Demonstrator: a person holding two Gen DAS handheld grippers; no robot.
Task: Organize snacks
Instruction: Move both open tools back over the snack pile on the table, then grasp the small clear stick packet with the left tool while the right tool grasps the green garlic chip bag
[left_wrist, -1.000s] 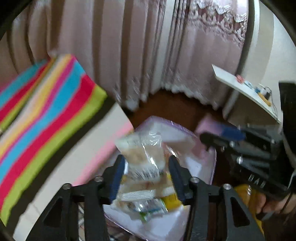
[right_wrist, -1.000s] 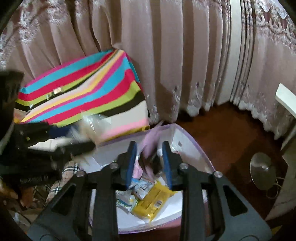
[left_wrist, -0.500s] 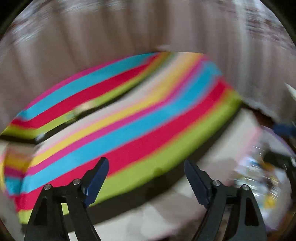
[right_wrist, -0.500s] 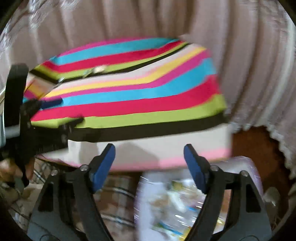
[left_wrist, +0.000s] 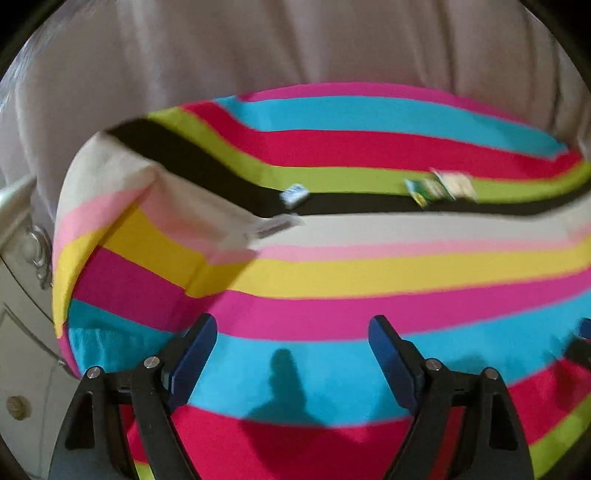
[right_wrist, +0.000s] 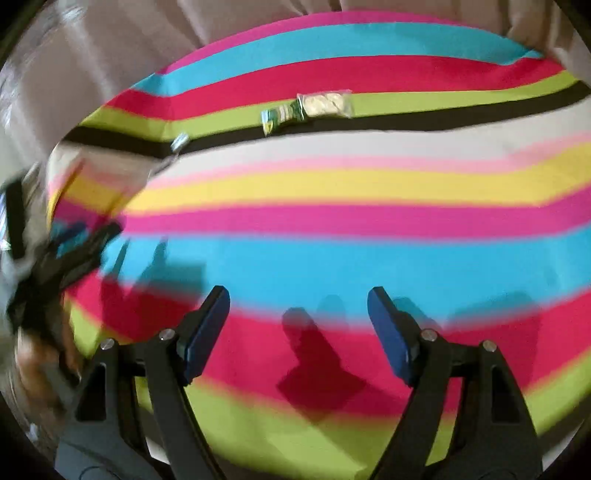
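Note:
Several snack packets lie on a table with a bright striped cloth (left_wrist: 332, 273). A green packet (left_wrist: 424, 189) lies beside a clear packet with pale contents (left_wrist: 456, 184), and a small blue-white packet (left_wrist: 294, 193) lies to their left. The same green packet (right_wrist: 280, 115), clear packet (right_wrist: 325, 104) and small packet (right_wrist: 180, 141) show in the right wrist view. My left gripper (left_wrist: 291, 352) is open and empty above the near stripes. My right gripper (right_wrist: 298, 325) is open and empty. The left gripper also shows blurred at the left edge of the right wrist view (right_wrist: 70, 251).
Beige curtains (left_wrist: 258, 48) hang behind the table. A white cabinet with round knobs (left_wrist: 22, 332) stands at the left. A fold of cloth (left_wrist: 177, 206) rises at the table's far left corner. The striped cloth (right_wrist: 332, 192) fills most of the right wrist view.
Both grippers let go of their snack packets over the lilac tray and opened wide. Both then swung left from the tray to over the striped table.

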